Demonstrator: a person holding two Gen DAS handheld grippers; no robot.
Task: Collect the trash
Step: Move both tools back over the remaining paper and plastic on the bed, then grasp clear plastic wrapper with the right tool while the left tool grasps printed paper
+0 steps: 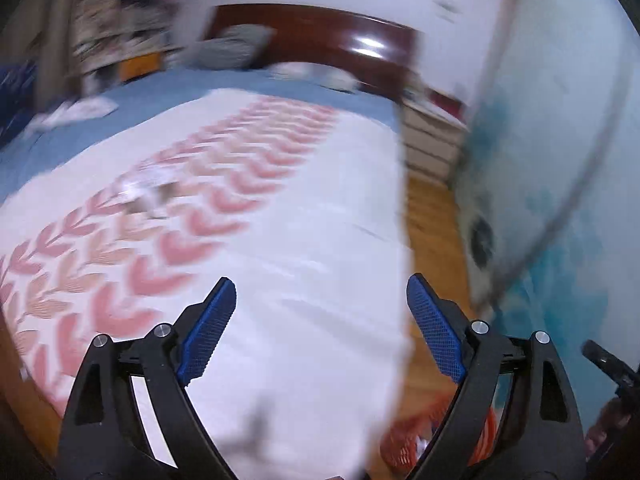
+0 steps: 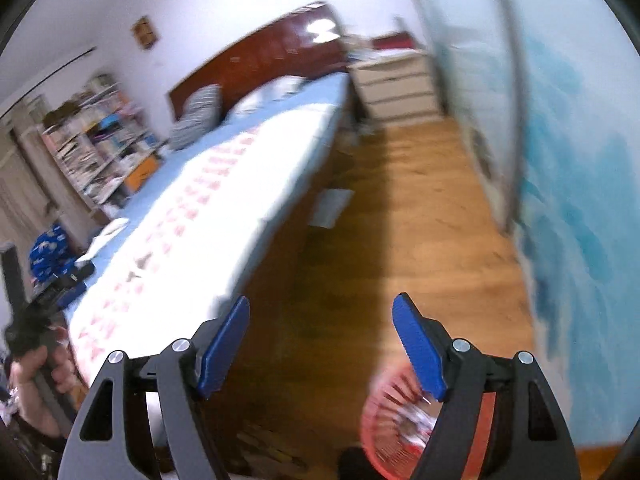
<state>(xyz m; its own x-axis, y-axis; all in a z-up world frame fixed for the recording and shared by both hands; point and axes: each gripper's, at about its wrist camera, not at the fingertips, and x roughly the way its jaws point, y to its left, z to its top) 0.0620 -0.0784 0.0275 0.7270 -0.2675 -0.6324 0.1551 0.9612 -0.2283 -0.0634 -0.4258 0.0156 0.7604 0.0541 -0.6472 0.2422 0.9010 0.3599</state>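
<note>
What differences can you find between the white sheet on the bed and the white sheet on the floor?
The bed sheet lies on the blue cover at the far side; the floor sheet lies on wood beside the bed frame. The bed sheet is lit brightly; the floor sheet sits in shadow. Both are white, flat and untouched by either gripper.

The white bedspread with pink chevrons (image 1: 280, 208) lies on the blue-sheeted bed (image 1: 180, 84), filling the left and centre of the left wrist frame. A crumpled wrapper (image 1: 148, 194) lies on it, centre left. The orange slatted plastic basket (image 2: 396, 428) stands on the wooden plank floor (image 2: 420, 220), lower right, right of the bed.
</note>
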